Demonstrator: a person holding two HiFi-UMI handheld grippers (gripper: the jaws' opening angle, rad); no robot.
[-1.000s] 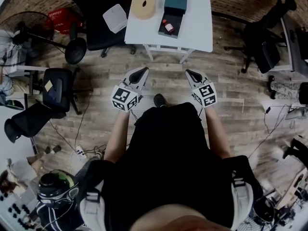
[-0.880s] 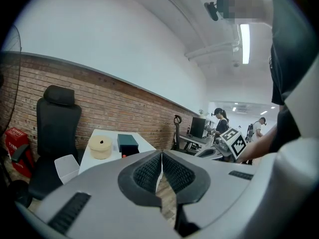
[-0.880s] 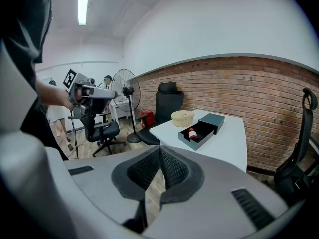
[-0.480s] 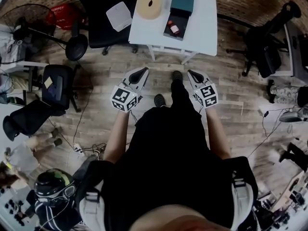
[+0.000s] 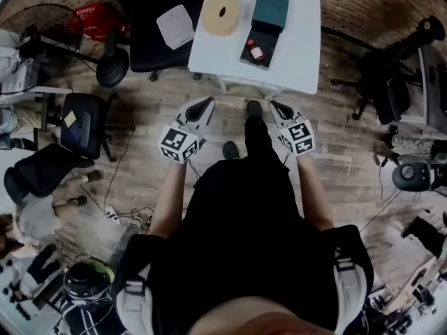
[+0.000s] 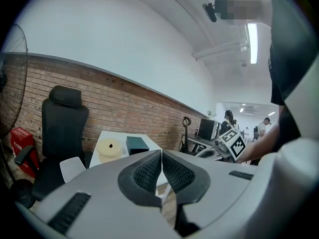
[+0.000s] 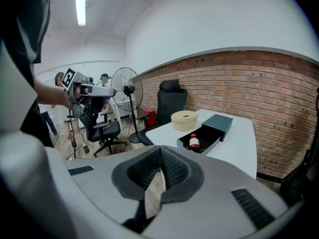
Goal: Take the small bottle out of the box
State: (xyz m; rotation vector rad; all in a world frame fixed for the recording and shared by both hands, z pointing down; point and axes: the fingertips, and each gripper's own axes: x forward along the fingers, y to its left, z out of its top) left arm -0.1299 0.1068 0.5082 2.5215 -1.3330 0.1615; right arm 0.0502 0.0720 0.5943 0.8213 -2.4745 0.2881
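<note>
Head view puts your left gripper over the floor, jaws pressed together on nothing, well short of the white table. To its right the small bottle sits in the open tray of the box on that table, and your right gripper is likewise closed and empty. If you arrive with jaws closed, you'll likely knock the bottle about or shove the box along; a jaw could also catch the tray wall just beside it.

Small red-capped bottle lies in open box.
</note>
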